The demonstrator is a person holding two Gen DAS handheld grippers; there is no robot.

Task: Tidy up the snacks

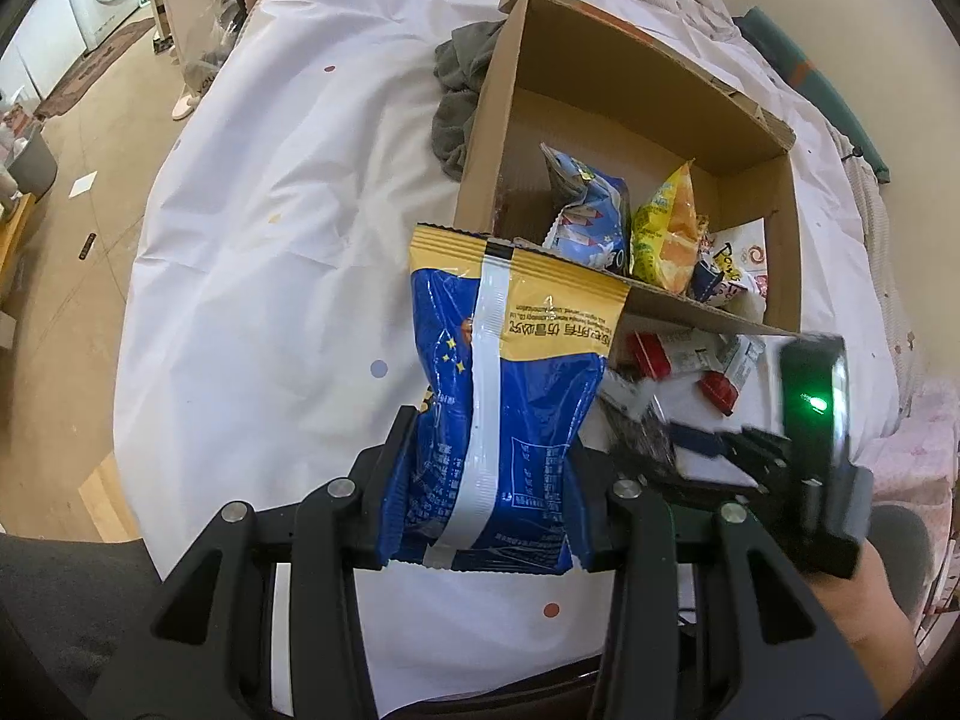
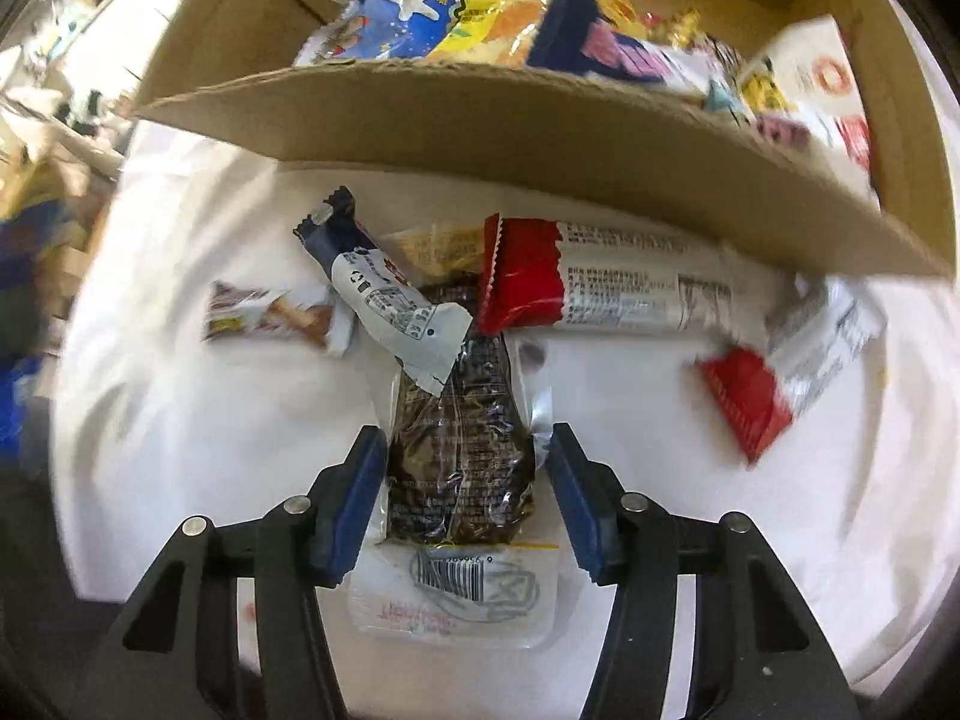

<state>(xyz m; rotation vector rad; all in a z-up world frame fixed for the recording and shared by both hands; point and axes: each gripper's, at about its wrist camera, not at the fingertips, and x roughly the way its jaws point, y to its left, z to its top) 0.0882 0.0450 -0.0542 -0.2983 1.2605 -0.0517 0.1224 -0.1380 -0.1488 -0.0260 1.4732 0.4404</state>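
My left gripper (image 1: 486,480) is shut on a blue and yellow snack bag (image 1: 510,372) and holds it upright above the white sheet, just left of the cardboard box (image 1: 648,78). The box holds a blue-white bag (image 1: 591,216), a yellow bag (image 1: 666,228) and a white pack (image 1: 738,258). My right gripper (image 2: 462,468) is open, its blue pads on either side of a dark brown clear-wrapped snack pack (image 2: 462,450) that lies on the sheet. It also shows in the left wrist view (image 1: 744,438).
Loose snacks lie before the box's near wall (image 2: 540,120): a red-and-white bar (image 2: 606,282), a navy-white bar (image 2: 384,288), a small wafer pack (image 2: 270,318), a red-ended pack (image 2: 780,372). A grey cloth (image 1: 462,96) lies left of the box. The floor lies far left.
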